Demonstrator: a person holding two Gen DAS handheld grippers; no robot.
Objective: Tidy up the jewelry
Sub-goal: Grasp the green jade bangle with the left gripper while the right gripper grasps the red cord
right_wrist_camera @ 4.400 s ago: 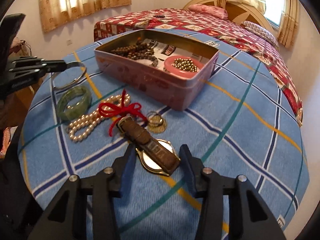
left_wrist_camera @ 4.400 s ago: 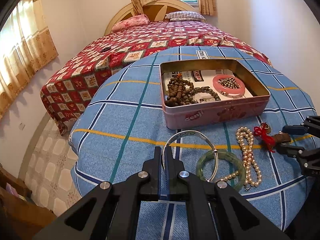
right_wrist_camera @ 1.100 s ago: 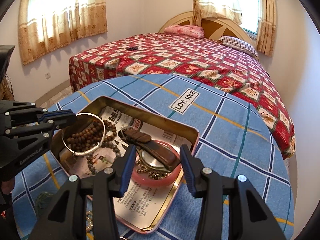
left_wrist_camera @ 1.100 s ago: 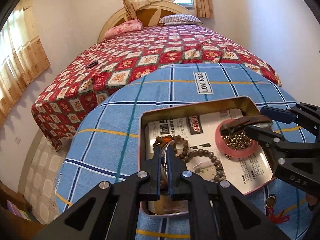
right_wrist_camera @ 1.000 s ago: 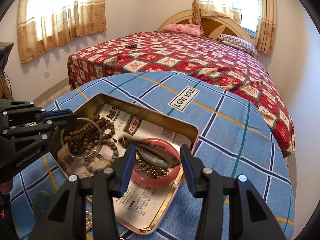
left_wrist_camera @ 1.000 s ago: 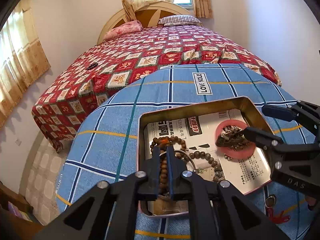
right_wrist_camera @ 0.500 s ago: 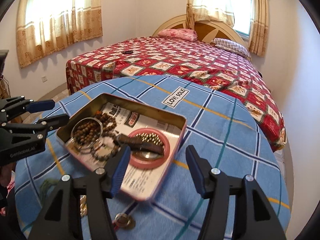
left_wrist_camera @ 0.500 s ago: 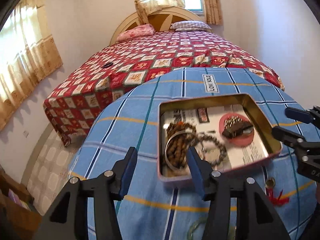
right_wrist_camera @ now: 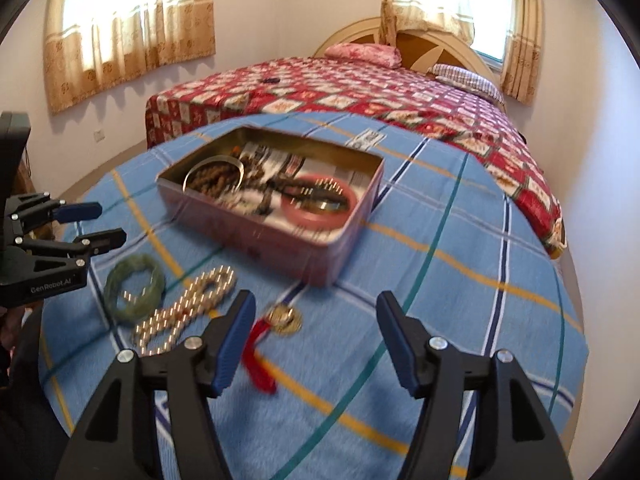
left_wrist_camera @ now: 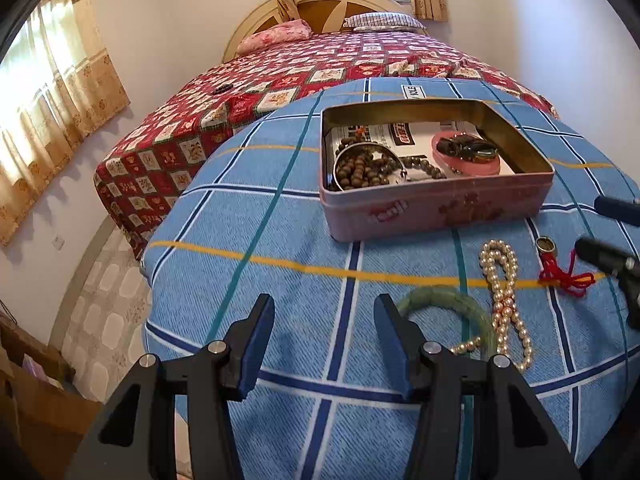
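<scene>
Pink tin point(left_wrist_camera: 432, 208) on your blue checked counter point(left_wrist_camera: 280, 220) holds wooden beads point(left_wrist_camera: 360, 170), a silver bangle point(left_wrist_camera: 400, 162) and a watch point(left_wrist_camera: 466, 148). Near it lie a green bangle point(left_wrist_camera: 448, 302), pearls point(left_wrist_camera: 502, 280) and a red-tasselled charm point(left_wrist_camera: 554, 266). Your left claw point(left_wrist_camera: 324, 340) and right claw point(right_wrist_camera: 316, 340) are both spread, empty.

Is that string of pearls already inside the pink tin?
No, the pearl necklace lies on the blue checked cloth in front of the pink tin, beside the green bangle.

left wrist: low, near, faces bed | right wrist: same | shared: tin point(left_wrist_camera: 432, 204) point(right_wrist_camera: 280, 236)
</scene>
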